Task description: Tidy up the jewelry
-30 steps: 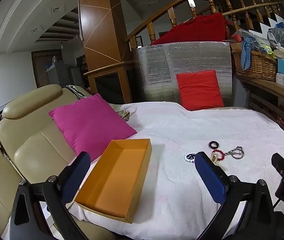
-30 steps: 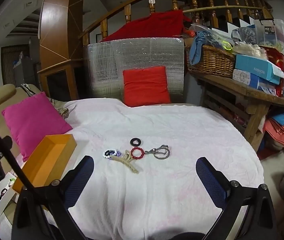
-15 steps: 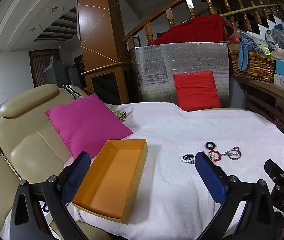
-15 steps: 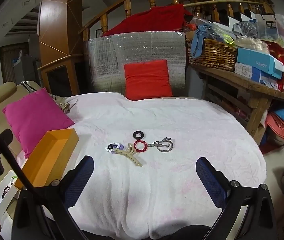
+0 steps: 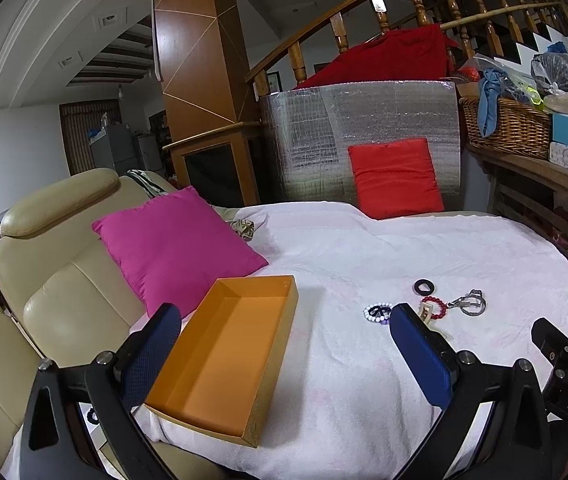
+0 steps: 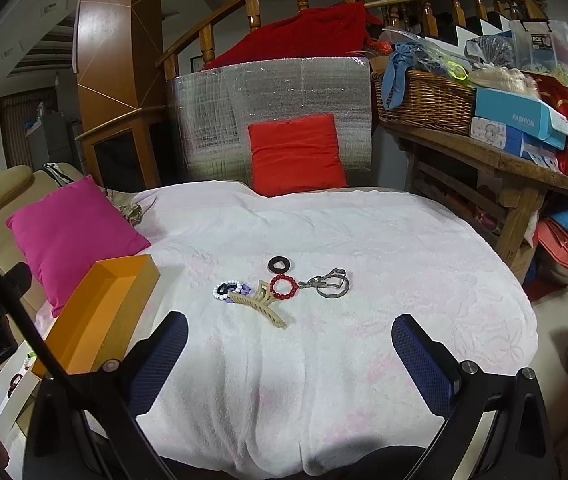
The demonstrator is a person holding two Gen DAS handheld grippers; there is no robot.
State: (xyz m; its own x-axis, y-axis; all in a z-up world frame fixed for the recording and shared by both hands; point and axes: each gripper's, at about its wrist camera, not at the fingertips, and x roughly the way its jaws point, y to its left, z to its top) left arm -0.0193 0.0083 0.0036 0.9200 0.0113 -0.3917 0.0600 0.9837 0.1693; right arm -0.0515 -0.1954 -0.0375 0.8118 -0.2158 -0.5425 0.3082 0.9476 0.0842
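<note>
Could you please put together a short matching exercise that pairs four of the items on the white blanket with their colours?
Things:
1. open box
2. bead bracelet beside the metal keyring
3. hair clip
4. flat ring farthest from the claws

Colours:
A. black
B. beige
C. orange
D. red

Pairs: 1-C, 2-D, 3-B, 4-A
</note>
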